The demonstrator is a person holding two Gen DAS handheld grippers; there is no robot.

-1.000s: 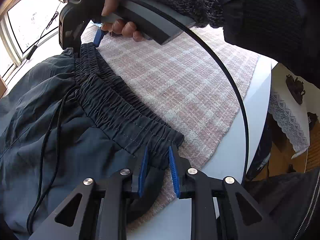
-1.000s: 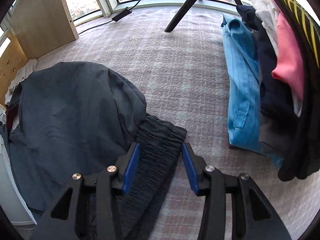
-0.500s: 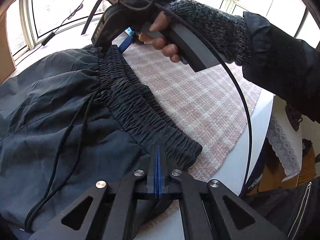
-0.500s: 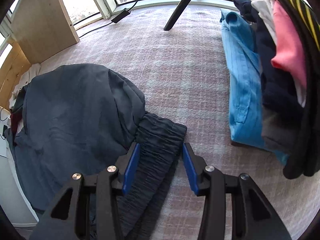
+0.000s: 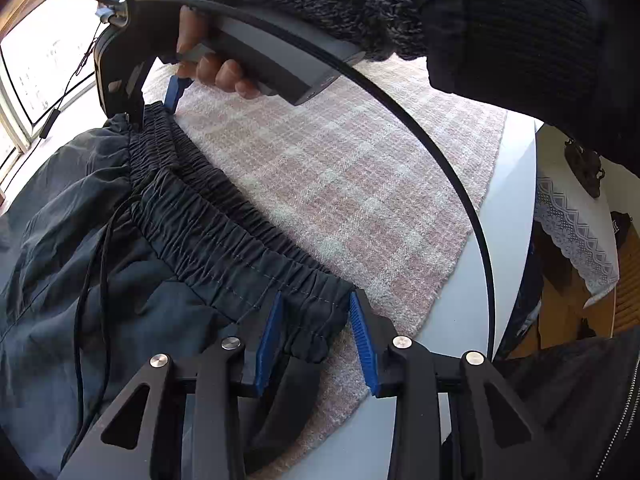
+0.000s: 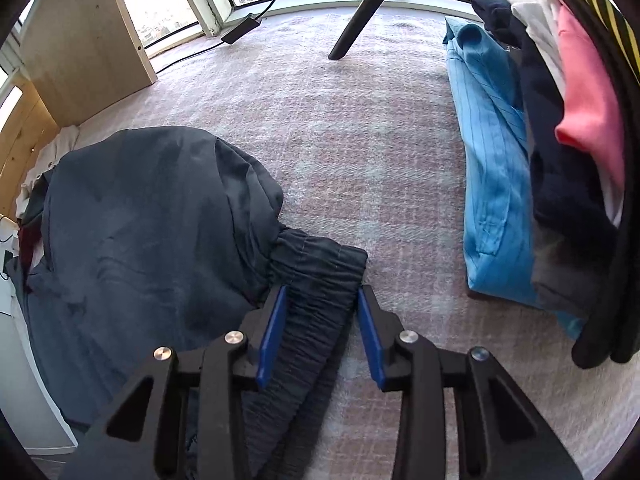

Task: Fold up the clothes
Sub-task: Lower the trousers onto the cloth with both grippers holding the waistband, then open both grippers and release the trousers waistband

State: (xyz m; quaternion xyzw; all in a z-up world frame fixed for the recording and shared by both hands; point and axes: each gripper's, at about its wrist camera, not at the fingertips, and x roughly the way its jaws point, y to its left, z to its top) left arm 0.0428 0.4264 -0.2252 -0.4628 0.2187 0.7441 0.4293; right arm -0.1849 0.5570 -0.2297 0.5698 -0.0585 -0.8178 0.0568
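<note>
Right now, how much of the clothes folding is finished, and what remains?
Done: a folded light-blue shirt lies beside stacked clothes. In hand: the dark-grey elastic-waist trousers; left tongs opening, right tongs closing, waistband corners between both. Left: the trousers are still bunched, unfolded.

The dark trousers (image 5: 120,280) are looking thin and matt, their waistband (image 5: 224,232) puckering into ridges. The checked cloth (image 5: 360,184) is showing a rough weave over the smooth, pale surface (image 5: 516,240).
</note>
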